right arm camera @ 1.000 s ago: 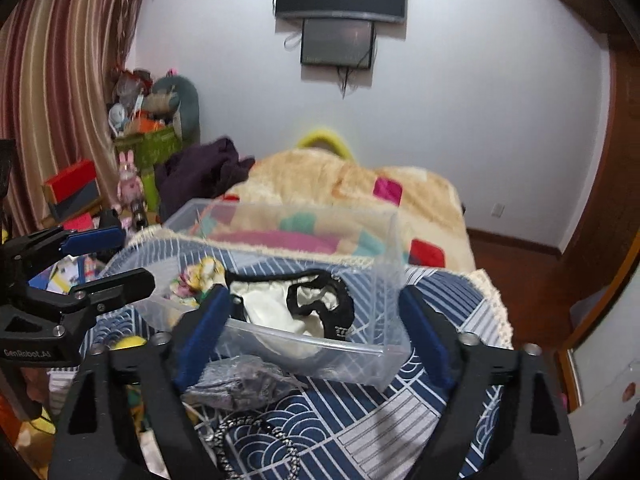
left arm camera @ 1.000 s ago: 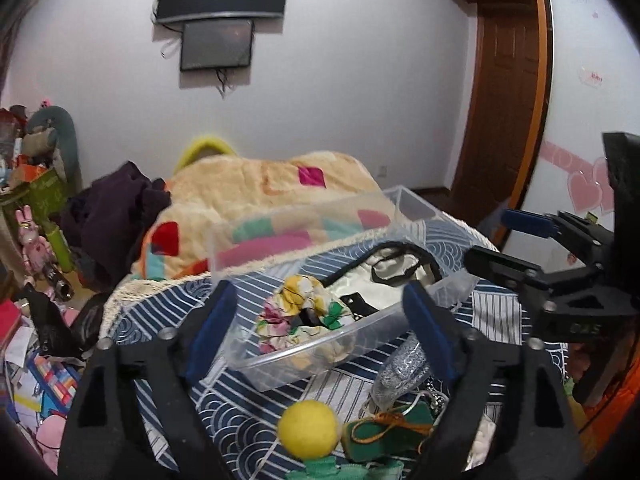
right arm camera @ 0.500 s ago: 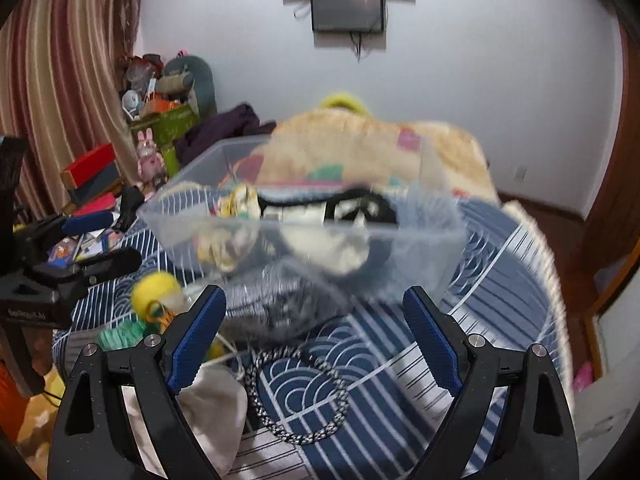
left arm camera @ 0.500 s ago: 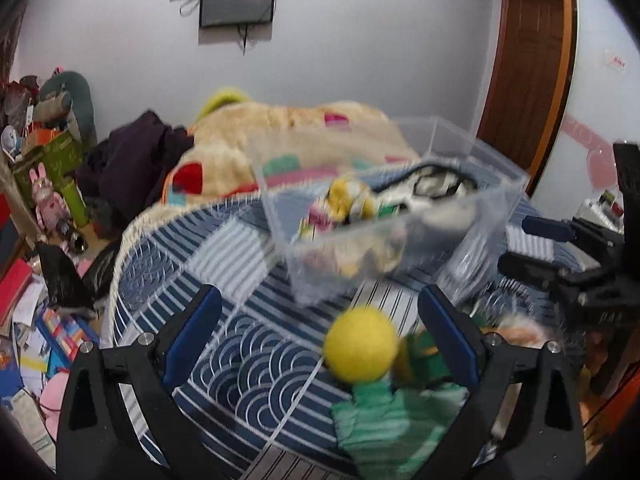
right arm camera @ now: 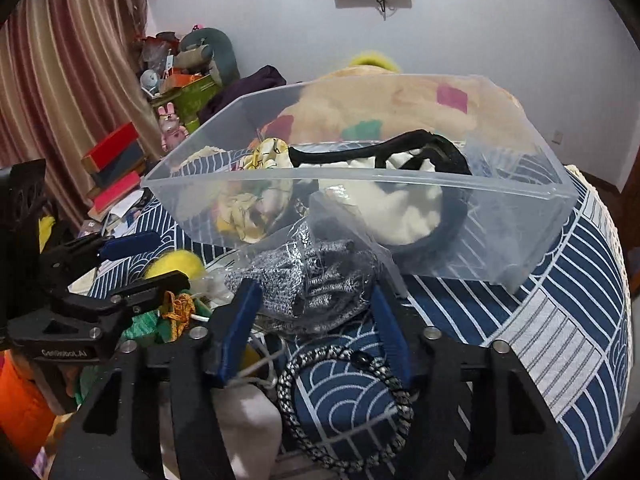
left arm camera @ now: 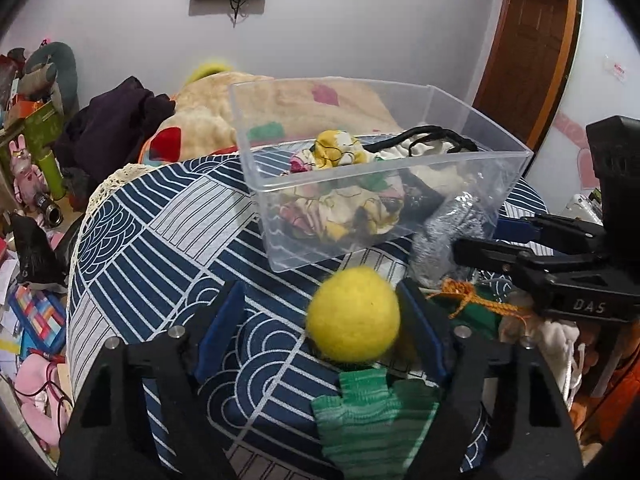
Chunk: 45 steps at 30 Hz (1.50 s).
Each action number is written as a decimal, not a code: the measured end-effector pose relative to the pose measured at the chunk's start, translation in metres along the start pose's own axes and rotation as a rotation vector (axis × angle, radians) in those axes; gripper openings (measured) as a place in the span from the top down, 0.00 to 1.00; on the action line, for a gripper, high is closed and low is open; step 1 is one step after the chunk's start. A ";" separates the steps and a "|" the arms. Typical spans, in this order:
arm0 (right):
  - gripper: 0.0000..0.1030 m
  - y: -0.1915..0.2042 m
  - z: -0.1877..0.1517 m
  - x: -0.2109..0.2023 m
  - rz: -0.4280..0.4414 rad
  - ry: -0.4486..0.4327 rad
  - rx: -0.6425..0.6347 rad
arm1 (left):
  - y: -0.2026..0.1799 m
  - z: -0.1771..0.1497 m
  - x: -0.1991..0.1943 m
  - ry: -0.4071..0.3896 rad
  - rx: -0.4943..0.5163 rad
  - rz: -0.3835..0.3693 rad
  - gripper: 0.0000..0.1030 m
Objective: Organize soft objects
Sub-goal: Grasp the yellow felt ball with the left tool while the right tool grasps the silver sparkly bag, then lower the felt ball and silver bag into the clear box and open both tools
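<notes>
From your left wrist camera, your left gripper (left arm camera: 320,332) sits low over the patterned bedspread (left arm camera: 160,248) with its jaws partly open around the yellow felt ball (left arm camera: 354,316); the ball lies nearer the right-hand pad and may touch it, while the left-hand pad stands clear, so nothing is gripped yet. A green knitted piece (left arm camera: 372,412) lies just below the ball, and the clear plastic bin (left arm camera: 360,168), already holding a floral cloth (left arm camera: 340,200), stands just beyond. You appear to be at the grasp step for the ball: close squarely on its middle, lift, and carry it over the bin's near wall before letting go. From your right wrist camera, your right gripper (right arm camera: 312,332) has its jaws partly open on either side of a grey knit item in a clear bag (right arm camera: 320,280), which lies against the bin's near wall; whether the pads press the bag I cannot tell. A braided black-and-white cord (right arm camera: 348,404) loops below it. The crinkly bag may slip, so pinch the knit bulk, not loose film.
</notes>
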State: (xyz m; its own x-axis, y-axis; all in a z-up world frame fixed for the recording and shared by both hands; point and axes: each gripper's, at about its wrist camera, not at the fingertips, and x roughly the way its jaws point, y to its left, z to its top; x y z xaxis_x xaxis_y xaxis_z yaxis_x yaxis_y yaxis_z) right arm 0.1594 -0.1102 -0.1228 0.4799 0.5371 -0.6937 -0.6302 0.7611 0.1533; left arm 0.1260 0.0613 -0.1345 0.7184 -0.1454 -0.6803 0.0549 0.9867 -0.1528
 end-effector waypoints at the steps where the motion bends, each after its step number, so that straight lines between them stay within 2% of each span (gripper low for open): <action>1: 0.61 0.001 -0.001 -0.001 -0.002 -0.004 -0.005 | -0.001 0.000 0.001 0.001 0.002 -0.011 0.34; 5: 0.69 0.000 -0.006 -0.008 -0.005 -0.027 -0.002 | -0.006 0.000 0.002 0.011 0.002 -0.063 0.54; 7: 0.73 -0.001 -0.007 -0.012 -0.007 -0.036 0.000 | -0.007 0.000 0.003 0.017 0.002 -0.076 0.58; 16: 0.74 -0.001 -0.011 -0.045 -0.053 -0.116 -0.018 | -0.017 -0.006 -0.021 -0.034 0.035 -0.022 0.60; 25: 0.74 0.000 0.000 -0.087 -0.087 -0.254 -0.012 | -0.026 0.014 -0.074 -0.186 0.071 0.021 0.60; 30: 0.74 0.000 0.011 -0.099 -0.109 -0.321 -0.016 | -0.031 0.035 -0.089 -0.259 0.099 0.036 0.60; 38: 0.74 0.000 0.032 -0.094 -0.168 -0.383 -0.017 | -0.038 0.063 -0.079 -0.314 0.117 0.058 0.59; 45: 0.74 -0.002 0.040 -0.061 -0.185 -0.326 0.010 | -0.034 0.076 -0.041 -0.246 0.082 0.047 0.59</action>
State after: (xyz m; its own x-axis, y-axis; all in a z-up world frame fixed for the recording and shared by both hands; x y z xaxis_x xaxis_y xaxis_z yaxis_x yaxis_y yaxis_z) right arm 0.1560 -0.1303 -0.0531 0.7549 0.4767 -0.4504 -0.5098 0.8586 0.0542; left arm 0.1472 0.0390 -0.0465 0.8679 -0.0874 -0.4889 0.0667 0.9960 -0.0597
